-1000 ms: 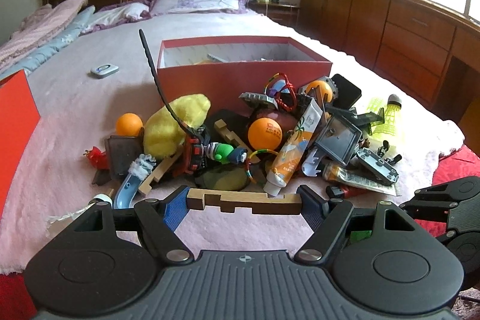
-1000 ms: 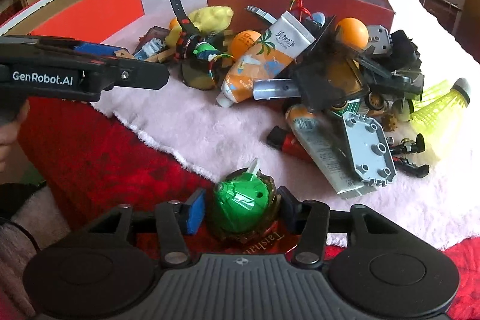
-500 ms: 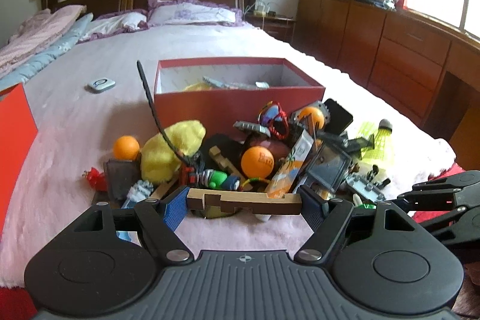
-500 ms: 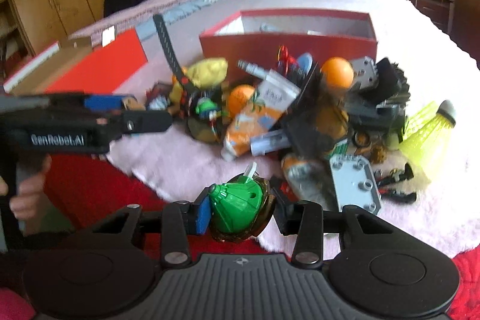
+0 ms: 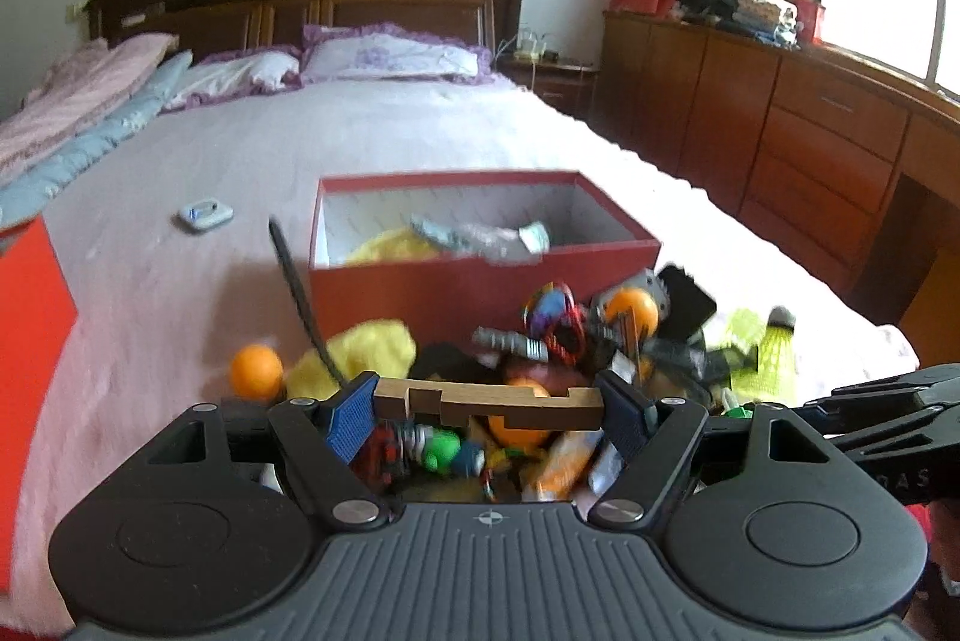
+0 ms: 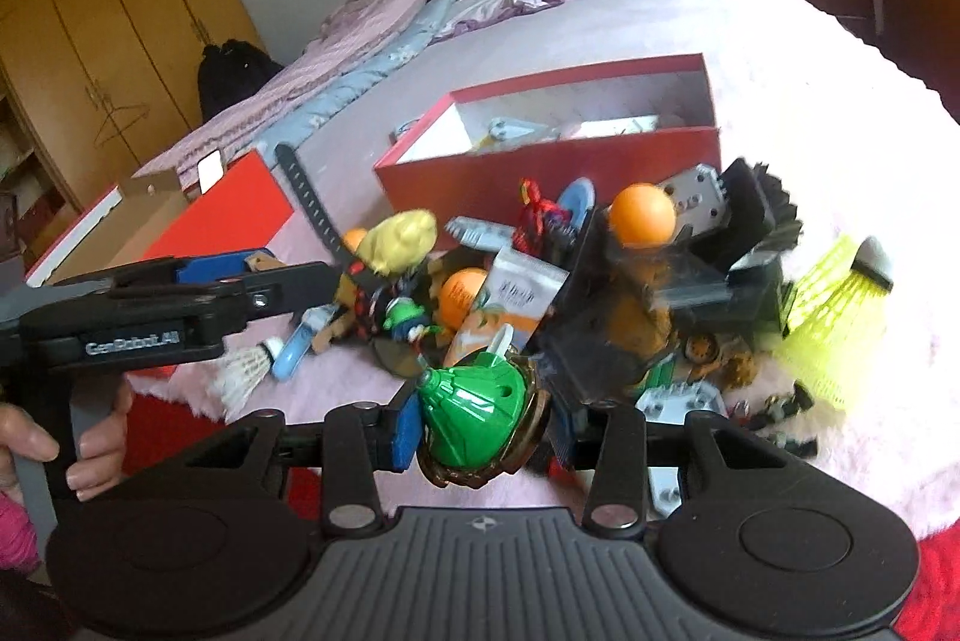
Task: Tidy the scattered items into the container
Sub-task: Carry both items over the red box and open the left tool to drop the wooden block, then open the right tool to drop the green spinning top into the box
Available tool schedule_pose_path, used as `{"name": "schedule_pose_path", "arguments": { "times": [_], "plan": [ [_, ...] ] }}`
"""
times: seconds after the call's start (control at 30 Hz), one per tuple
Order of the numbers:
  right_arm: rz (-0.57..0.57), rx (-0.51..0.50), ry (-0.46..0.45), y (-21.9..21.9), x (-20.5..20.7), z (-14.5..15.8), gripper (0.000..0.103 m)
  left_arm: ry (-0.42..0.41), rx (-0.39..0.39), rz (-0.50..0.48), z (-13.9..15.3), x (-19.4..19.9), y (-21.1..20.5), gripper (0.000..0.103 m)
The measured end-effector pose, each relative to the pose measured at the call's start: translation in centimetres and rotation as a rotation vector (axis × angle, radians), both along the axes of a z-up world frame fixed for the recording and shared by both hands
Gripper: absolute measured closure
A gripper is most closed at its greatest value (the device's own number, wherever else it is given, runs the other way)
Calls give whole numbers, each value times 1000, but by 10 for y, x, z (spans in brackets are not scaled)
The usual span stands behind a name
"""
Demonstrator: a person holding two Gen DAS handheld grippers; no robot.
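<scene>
L gripper (image 5: 489, 404) clamps wood bar (image 5: 489, 404); R gripper (image 6: 480, 419) clamps green top (image 6: 474, 416). Pile (image 6: 600, 293) blurred, part-hidden; box (image 5: 480, 293) contents unclear.

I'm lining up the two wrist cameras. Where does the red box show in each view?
Left wrist: the red box sits centre frame, just beyond the pile, open top facing the camera.
Right wrist: the same box lies upper centre, seen at an angle behind the pile.
Shared landmark: the black strap standing up left of it.
</scene>
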State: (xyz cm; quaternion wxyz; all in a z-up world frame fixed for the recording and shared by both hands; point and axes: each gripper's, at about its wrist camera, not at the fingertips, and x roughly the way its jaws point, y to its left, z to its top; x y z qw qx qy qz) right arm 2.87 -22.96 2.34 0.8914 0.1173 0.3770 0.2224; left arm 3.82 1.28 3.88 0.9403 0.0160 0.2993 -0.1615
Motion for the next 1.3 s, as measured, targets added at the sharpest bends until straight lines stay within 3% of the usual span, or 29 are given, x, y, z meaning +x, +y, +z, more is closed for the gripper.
{"name": "schedule_pose_path", "arguments": {
  "times": [0.47, 0.63, 0.9, 1.07, 1.13, 1.3],
  "plan": [
    [-61, 62, -40, -19, 77, 28, 59, -89, 56, -13, 37, 81, -20, 27],
    [-106, 98, -33, -26, 116, 33, 59, -55, 47, 7, 36, 124, -22, 27],
    [-176, 40, -17, -24, 180, 20, 59, 53, 100, 58, 9, 193, -32, 27],
    [-206, -15, 13, -17, 203, 4, 57, 63, 100, 64, 7, 200, -35, 25],
    [-227, -18, 14, -16, 205, 3, 52, 58, 100, 62, 8, 198, -36, 22],
    [-211, -13, -27, -14, 196, 10, 52, 46, 111, 69, 14, 188, -36, 19]
  ]
}}
